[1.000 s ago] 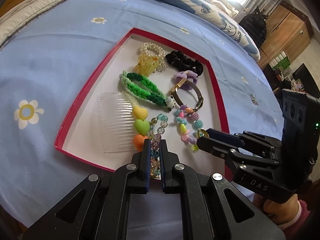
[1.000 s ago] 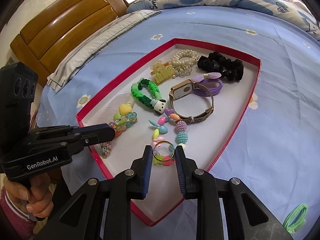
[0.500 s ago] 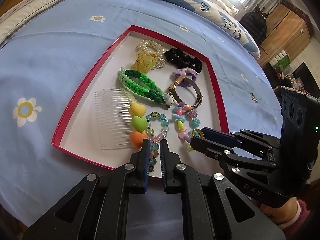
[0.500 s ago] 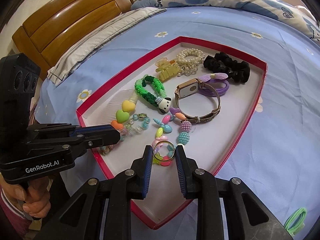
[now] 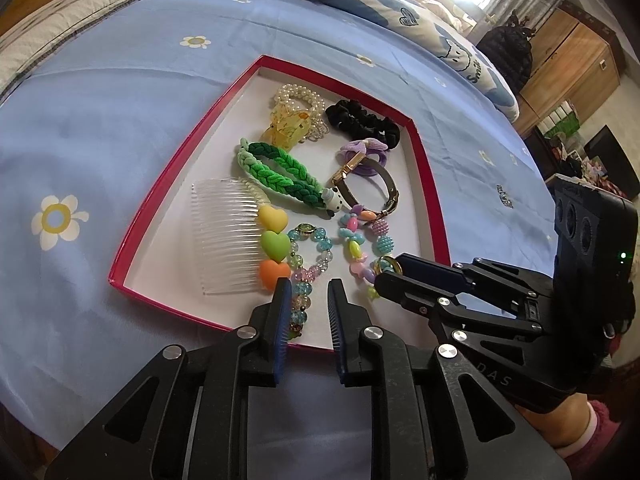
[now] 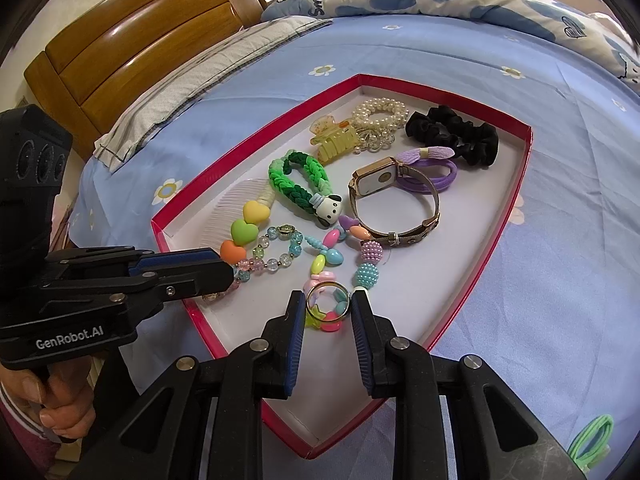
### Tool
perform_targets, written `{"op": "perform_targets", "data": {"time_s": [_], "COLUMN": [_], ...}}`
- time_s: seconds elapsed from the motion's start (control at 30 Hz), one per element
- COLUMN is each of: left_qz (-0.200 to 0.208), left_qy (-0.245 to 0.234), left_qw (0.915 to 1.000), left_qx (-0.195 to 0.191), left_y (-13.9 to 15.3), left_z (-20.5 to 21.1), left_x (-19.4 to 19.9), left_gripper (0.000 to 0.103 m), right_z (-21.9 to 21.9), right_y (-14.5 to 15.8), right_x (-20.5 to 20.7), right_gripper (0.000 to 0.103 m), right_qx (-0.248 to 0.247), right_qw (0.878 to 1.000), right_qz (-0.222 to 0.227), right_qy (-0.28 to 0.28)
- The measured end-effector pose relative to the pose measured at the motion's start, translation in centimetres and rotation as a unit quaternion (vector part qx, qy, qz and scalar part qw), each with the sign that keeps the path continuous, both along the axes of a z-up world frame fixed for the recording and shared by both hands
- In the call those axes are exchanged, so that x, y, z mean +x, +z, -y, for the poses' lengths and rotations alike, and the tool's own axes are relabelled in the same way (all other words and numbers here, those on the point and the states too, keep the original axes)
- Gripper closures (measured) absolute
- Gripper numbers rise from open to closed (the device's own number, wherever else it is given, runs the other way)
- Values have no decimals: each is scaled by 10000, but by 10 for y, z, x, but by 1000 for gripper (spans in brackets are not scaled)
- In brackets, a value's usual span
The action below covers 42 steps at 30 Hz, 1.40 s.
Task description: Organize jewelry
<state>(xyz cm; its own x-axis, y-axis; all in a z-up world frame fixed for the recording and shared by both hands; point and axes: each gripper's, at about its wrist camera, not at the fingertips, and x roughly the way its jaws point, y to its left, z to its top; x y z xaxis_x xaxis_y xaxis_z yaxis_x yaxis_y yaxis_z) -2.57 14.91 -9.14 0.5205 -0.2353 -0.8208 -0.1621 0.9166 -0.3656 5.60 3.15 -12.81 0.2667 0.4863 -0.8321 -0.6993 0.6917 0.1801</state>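
- I have the gold ring [image 6: 328,300] caught in my right gripper [image 6: 325,309], low over the near corner of the red tray [image 6: 508,216] on the bed, jaws clasped on its sides so it stands up clear of the candy-bead bracelet [image 6: 340,256] under it.
- My left gripper [image 5: 306,300] has its jaws parted, gripping nothing; the crystal bead bracelet [image 5: 308,256] lies loose on the tray floor, its near end running between the jaws (I'd say it is set down where it belongs).
- Beside it sit the heart comb [image 5: 236,236], green braided band [image 5: 280,172] and watch [image 6: 384,196], spread flat so nothing tangles.
- Further back: pearl bracelet [image 6: 380,114], black scrunchie [image 6: 456,134].
- One green hair tie [image 6: 592,438] lies outside on the sheet.
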Motion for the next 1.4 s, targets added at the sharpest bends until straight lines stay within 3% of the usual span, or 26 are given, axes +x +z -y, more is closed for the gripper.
{"op": "perform_targets", "data": {"time_s": [0.27, 0.33, 0.43, 0.57, 0.73, 1.0, 1.13, 1.2, 1.4], "left_qz": [76, 114, 173, 225, 391, 456, 400, 380, 469], "left_qy": [76, 103, 139, 164, 277, 489, 581, 592, 562], "left_qw": [9999, 9999, 9998, 9996, 9988, 9977, 9971, 9965, 9926], "left_qx": [-24, -10, -8, -13, 3, 108, 284, 460, 973], "left_y": [8, 11, 16, 22, 35, 43, 41, 41, 49], "left_z": [-3, -4, -5, -4, -4, -4, 0, 5, 19], "left_x": [-6, -9, -13, -17, -29, -48, -59, -64, -81], "left_gripper": [86, 77, 73, 71, 47, 27, 24, 22, 21], "right_z": [1, 2, 6, 17, 44, 91, 105, 110, 116], "right_y": [0, 1, 5, 13, 27, 44, 43, 41, 41], "right_x": [-1, -1, -2, -4, -9, -20, -27, -31, -43], "right_gripper": [77, 74, 61, 60, 58, 40, 34, 23, 15], "right_qx": [25, 56, 127, 315, 681, 1409, 1713, 1858, 2001], "right_qw": [10000, 10000, 9998, 9992, 9961, 9837, 9770, 9735, 9700], "right_qz": [12, -1, -24, -56, -86, -147, -295, -377, -402], "right_qy": [-35, -55, -123, -242, -563, -1106, -1236, -1282, -1319]}}
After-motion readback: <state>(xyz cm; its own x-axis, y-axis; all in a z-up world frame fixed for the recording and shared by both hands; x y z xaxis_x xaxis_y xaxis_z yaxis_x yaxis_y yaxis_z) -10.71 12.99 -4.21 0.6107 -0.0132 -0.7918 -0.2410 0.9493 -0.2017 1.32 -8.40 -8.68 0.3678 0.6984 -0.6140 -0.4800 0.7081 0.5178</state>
